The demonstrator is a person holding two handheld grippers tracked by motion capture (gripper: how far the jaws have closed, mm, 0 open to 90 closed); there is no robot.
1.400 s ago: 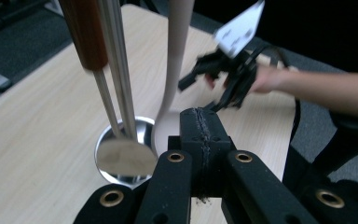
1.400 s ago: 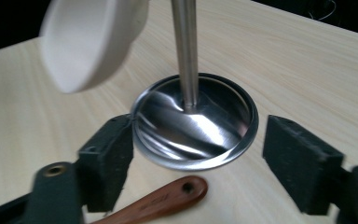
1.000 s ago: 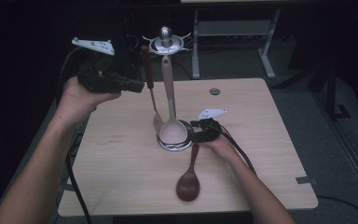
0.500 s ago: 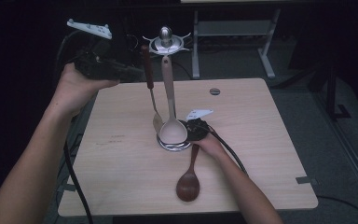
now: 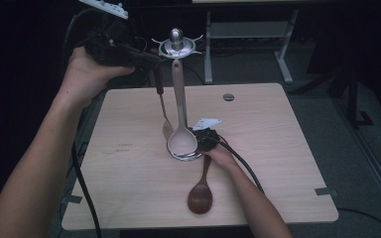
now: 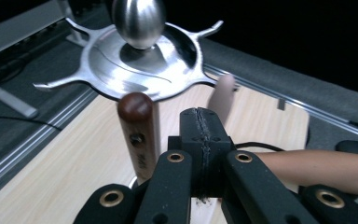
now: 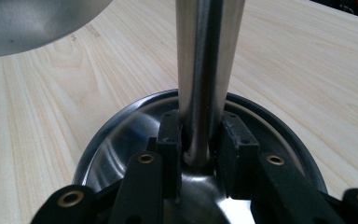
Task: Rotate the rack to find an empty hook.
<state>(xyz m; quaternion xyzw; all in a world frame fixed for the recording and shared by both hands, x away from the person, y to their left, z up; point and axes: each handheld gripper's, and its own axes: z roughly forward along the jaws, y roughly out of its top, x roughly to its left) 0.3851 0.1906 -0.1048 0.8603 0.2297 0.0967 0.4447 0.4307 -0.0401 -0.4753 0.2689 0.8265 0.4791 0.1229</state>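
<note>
Steel stand: utensil rack at the middle of the table, round base, upright pole, star-shaped hook plate under a ball knob.
Right gripper: mine, low at the base; its jaws have just been closing and now sit either side of the pole's foot, the left pad touching, the right one close or touching, I cannot tell which. I read it as clamping to steady the rack.
Dark wooden handle: a utensil hanging just below the plate's rim, its metal end down near the base in the high view.
Left gripper: mine, raised beside the top plate, jaws pressed together with nothing seen between them, tips just right of the wooden handle.
Pale ladle: hangs from the plate, bowl resting at the base.
Brown wooden spoon: lies flat on the table, near my right forearm, apart from the rack.
Step in hand, as I judge it: bracing the rack while the hanging piece settles on its hook.
Next move calls for: a firm hold on the pole, then the left gripper drawn clear without knocking the handle, and down to the spoon.
</note>
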